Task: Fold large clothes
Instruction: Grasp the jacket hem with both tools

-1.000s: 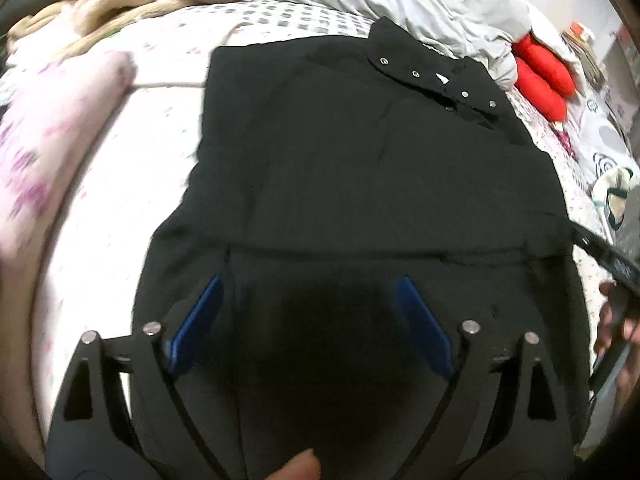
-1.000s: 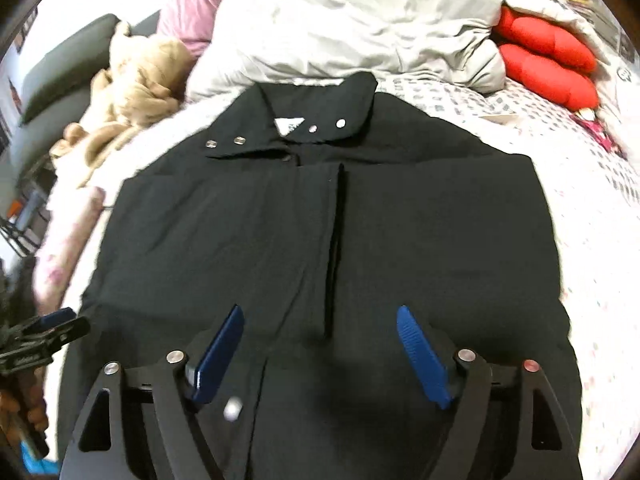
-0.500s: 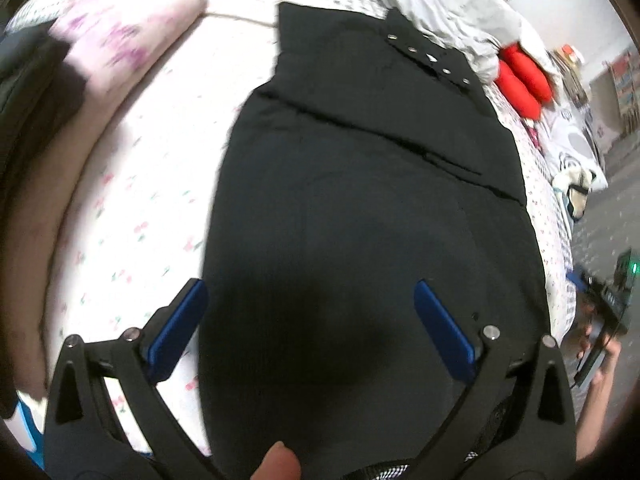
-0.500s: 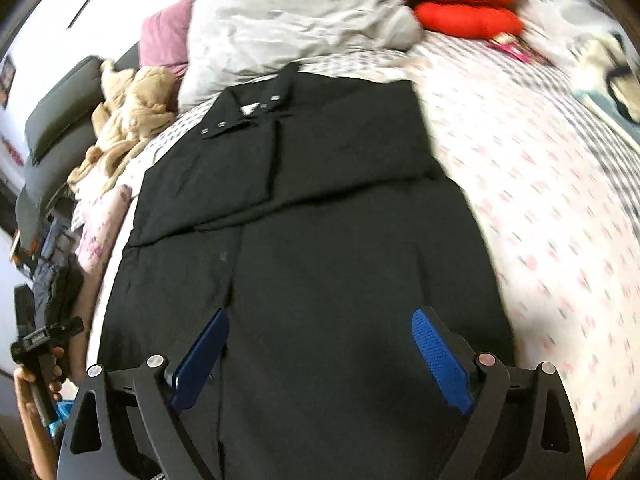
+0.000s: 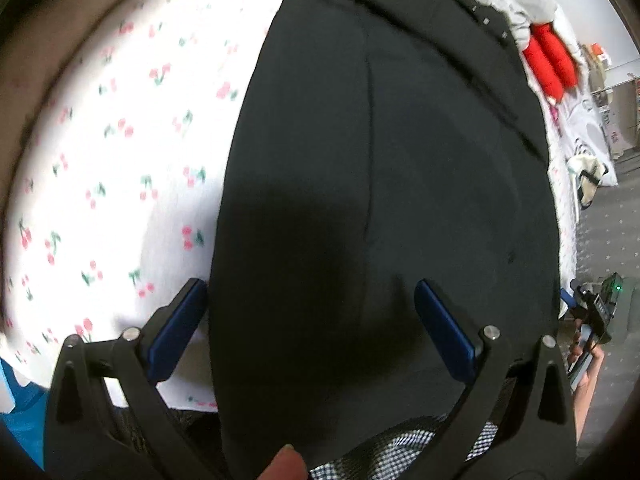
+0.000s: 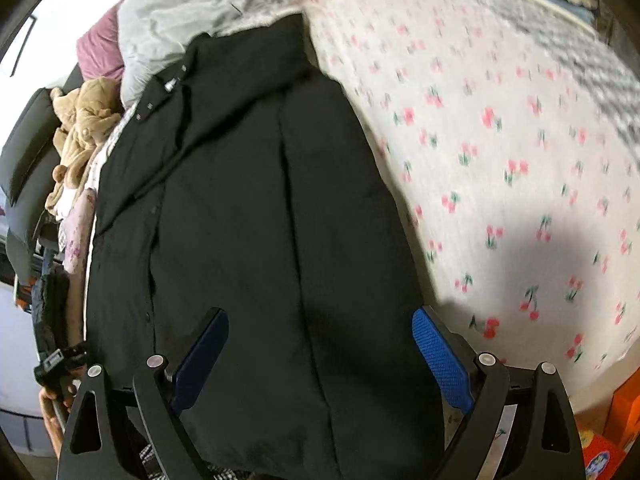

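black coat (image 5: 380,184) flat on bed (image 6: 500,152), spans both open grippers' fingers.

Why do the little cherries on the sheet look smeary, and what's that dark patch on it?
Right wrist view: the cherry sheet is motion-blurred, worst toward the far edge, and the dark patch is a shadow falling across it. Left wrist view: the cherries are blurred too, the sheet is washed out by bright light, and the fisheye lens bulges the black coat.
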A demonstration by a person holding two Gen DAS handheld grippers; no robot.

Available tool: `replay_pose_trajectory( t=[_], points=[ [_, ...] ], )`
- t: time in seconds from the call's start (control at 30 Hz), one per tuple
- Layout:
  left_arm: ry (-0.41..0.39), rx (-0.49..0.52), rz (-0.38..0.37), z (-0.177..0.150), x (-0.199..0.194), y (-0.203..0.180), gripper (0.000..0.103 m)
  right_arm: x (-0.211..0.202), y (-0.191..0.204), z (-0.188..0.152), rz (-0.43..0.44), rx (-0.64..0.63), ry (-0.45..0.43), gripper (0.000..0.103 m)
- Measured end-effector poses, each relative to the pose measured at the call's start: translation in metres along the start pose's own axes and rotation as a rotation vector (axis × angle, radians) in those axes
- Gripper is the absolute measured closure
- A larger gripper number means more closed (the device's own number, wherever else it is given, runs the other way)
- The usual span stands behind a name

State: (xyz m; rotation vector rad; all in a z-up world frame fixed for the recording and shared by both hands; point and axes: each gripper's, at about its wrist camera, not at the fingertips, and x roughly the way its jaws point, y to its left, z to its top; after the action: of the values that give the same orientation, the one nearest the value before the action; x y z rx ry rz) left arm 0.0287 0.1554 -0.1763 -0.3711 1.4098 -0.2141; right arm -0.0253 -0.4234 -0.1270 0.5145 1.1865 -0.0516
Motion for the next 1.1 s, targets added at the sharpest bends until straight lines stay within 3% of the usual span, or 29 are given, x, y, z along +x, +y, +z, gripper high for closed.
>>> replay_pose_trajectory(
  t=[0.33, 0.43, 0.53, 0.6, 0.77, 0.97, 1.1],
  points=[
    [0.055, 0.060, -0.008, -0.014, 0.007, -0.002, 0.001, 0.027, -0.020, -0.004, 0.044, 0.096, 0.113, 0.009],
    [0.068, 0.049, -0.059, -0.018, 0.007, 0.001, 0.001, 0.032, -0.023, -0.005, 0.076, 0.118, 0.129, 0.008],
    [0.112, 0.023, -0.173, -0.025, 0.010, 0.004, 0.001, 0.035, -0.026, -0.009, 0.132, 0.135, 0.161, 0.008],
    [0.121, 0.045, -0.185, -0.028, 0.011, 0.000, 0.002, 0.034, -0.028, -0.013, 0.179, 0.153, 0.170, 0.009],
    [0.143, 0.055, -0.250, -0.038, 0.012, -0.012, 0.022, 0.030, -0.033, -0.020, 0.295, 0.196, 0.174, 0.016],
    [0.111, 0.062, -0.211, -0.035, 0.010, -0.023, 0.041, 0.018, -0.039, -0.028, 0.429, 0.213, 0.185, 0.028],
    [0.098, 0.073, -0.151, -0.034, 0.006, -0.019, 0.041, -0.011, -0.047, -0.023, 0.347, 0.186, 0.087, 0.029]
  ],
)
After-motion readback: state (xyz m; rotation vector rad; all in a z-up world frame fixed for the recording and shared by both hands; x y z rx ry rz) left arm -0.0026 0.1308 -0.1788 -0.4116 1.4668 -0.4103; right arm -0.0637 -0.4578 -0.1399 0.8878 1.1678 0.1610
